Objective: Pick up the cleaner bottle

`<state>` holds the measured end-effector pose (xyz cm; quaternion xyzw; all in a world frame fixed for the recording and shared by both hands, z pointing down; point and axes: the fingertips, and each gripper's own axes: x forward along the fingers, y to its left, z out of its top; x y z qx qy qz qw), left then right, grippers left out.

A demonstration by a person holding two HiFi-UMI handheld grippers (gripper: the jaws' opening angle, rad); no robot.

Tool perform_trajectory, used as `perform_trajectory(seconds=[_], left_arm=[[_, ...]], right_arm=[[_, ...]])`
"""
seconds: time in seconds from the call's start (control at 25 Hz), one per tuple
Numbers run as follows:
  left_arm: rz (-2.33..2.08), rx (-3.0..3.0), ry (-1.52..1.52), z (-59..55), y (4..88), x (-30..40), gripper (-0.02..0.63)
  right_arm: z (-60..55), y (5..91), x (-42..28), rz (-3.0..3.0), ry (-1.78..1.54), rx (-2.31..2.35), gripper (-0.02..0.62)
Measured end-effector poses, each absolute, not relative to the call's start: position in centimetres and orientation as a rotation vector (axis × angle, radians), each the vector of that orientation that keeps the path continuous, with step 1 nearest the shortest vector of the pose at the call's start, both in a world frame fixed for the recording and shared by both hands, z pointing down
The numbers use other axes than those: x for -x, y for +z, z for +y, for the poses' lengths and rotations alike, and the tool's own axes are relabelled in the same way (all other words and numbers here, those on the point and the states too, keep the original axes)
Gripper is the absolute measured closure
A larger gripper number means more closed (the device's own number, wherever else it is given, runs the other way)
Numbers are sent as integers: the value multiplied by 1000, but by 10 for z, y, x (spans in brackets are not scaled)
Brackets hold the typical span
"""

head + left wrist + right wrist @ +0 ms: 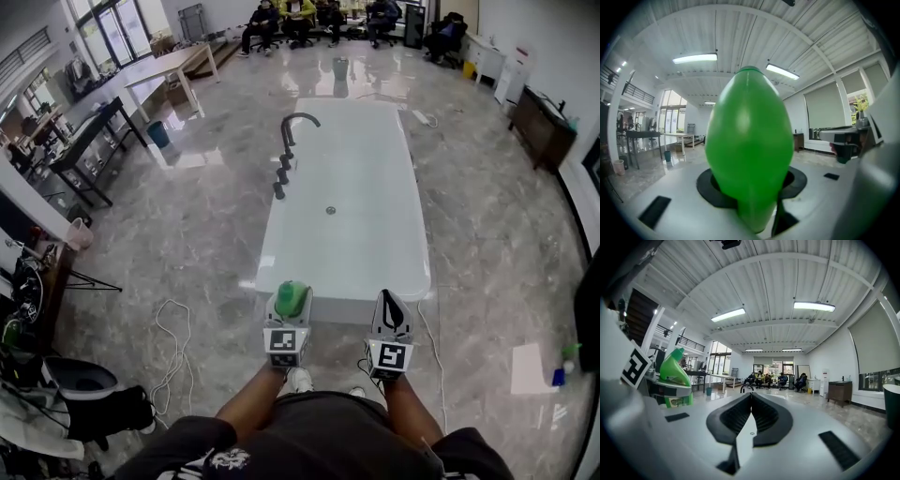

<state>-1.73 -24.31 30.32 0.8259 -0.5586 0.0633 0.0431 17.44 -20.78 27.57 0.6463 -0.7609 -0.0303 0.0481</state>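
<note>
The cleaner bottle point(292, 297) is bright green and stands upright between the jaws of my left gripper point(289, 307), which is shut on it. In the left gripper view the bottle point(750, 145) fills the middle and hides the jaw tips. Both grippers hover side by side at the near end of the white bathtub point(375, 253). My right gripper point(392, 304) is shut with nothing in it; its dark jaws meet at the tip point(750, 397). From the right gripper view the bottle point(674, 369) shows at the left, gripped round its lower part.
A dark curved faucet point(292, 129) with knobs stands on the tub's left rim. A white cable point(173, 349) loops on the marble floor at the left. Tables point(169, 70) stand far left, seated people point(300, 19) at the back, a spray bottle point(565, 362) at the right.
</note>
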Motion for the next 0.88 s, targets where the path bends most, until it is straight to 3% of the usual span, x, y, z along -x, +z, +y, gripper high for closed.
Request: perform_trajectory(seconds=[0.36,0.88], left_arm=[[-1687,-2533,189,-273,298,53,425],[-1726,-2515,150,-289,283,30,425]], right_arm=[[-231,274,-144,-2232,-132,-2029,580],[-260,257,-166,-2307,-165,-1982,580]])
